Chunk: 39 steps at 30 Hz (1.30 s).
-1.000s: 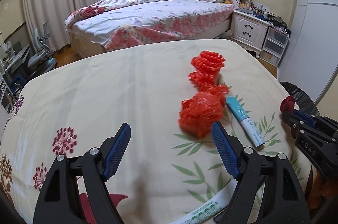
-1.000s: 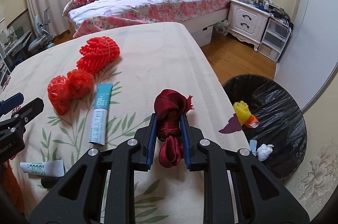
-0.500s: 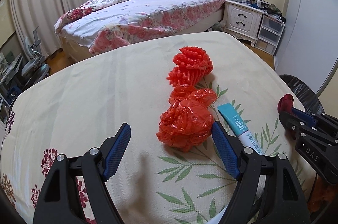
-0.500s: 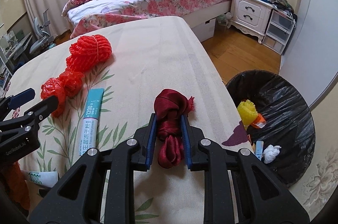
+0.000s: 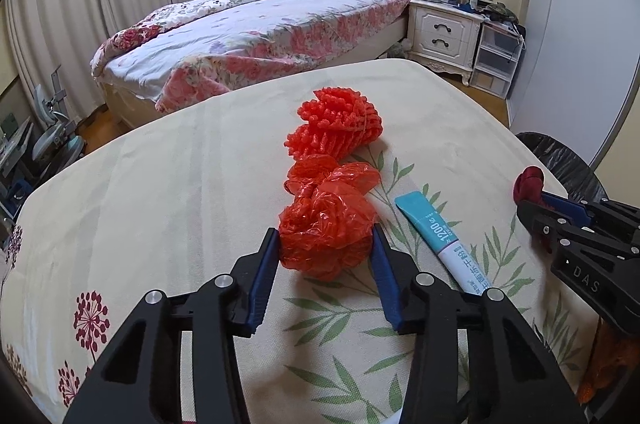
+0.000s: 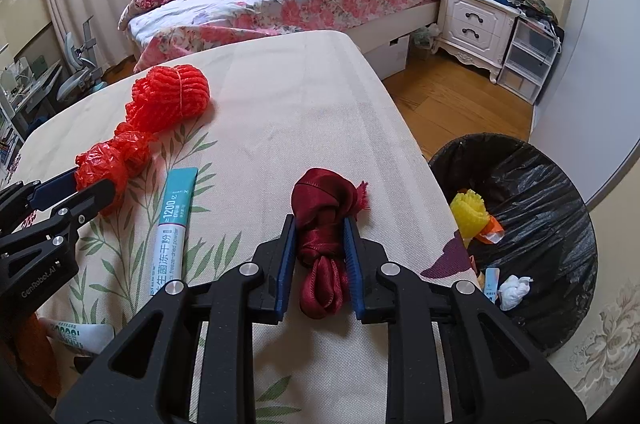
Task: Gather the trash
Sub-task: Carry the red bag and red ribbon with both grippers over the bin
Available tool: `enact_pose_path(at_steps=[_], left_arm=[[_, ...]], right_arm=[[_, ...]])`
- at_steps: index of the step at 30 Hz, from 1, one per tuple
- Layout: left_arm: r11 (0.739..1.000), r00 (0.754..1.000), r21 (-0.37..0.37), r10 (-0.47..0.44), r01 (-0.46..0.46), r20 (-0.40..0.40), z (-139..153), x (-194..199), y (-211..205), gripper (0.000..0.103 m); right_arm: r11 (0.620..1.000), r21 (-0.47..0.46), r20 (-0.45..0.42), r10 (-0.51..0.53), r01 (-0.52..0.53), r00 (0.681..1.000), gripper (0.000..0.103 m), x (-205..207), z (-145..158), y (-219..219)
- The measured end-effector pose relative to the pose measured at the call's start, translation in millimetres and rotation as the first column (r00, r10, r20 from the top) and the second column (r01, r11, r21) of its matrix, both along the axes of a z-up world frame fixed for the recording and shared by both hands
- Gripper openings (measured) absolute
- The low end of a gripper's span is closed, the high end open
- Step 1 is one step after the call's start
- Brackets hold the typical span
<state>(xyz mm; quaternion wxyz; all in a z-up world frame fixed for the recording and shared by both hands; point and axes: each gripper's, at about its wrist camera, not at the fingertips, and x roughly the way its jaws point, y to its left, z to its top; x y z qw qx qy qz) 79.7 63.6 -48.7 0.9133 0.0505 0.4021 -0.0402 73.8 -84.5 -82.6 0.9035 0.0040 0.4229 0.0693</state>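
My left gripper (image 5: 325, 244) has its blue pads against both sides of a crumpled red plastic bag (image 5: 326, 224) that lies on the cream floral tablecloth (image 5: 160, 192). My right gripper (image 6: 320, 228) is shut on a knotted dark red ribbon (image 6: 322, 220) near the table's right edge. A black-lined trash bin (image 6: 532, 208) stands on the floor right of the table, with yellow and white scraps inside. A red foam net (image 5: 336, 126) lies beyond the red bag. A teal and white tube (image 5: 440, 236) lies between the grippers.
A second white tube (image 6: 76, 334) lies at the table's near left edge. A bed (image 5: 260, 28) with floral covers and a white nightstand (image 5: 444, 32) stand behind the table. Wooden floor (image 6: 452, 104) lies between table, bin and nightstand.
My left gripper moved forward to the red plastic bag and closed from wide open onto its sides. My right gripper kept hold of the ribbon and shifted slightly.
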Motion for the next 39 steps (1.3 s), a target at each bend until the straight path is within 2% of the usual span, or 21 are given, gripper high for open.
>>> enact_pose_path(at_steps=[18,24,32,39], left_arm=[[0.996,0.995,-0.045,0.08,-0.078,0.062,21,-28,29,0.044],[0.996,0.992,-0.056,0.081,-0.076,0.097,31,-39,26,0.044],[0.995,0.985,-0.094,0.037,-0.021,0.17,52,-49,-3,0.044],[0.989,0.975,-0.121,-0.053,0.08,0.214,66,-36,-50,0.044]], right_arm=[[1.0,0.002,0.018,-0.004,0.004,1.0,0.022,-14,3,-3],[1.0,0.004,0.043,-0.009,0.009,0.999,0.022,-25,11,-7],[0.998,-0.006,0.114,-0.062,0.063,0.991,0.022,-39,34,-33],[0.984,-0.006,0.168,-0.176,0.179,0.97,0.022,-41,50,-81]])
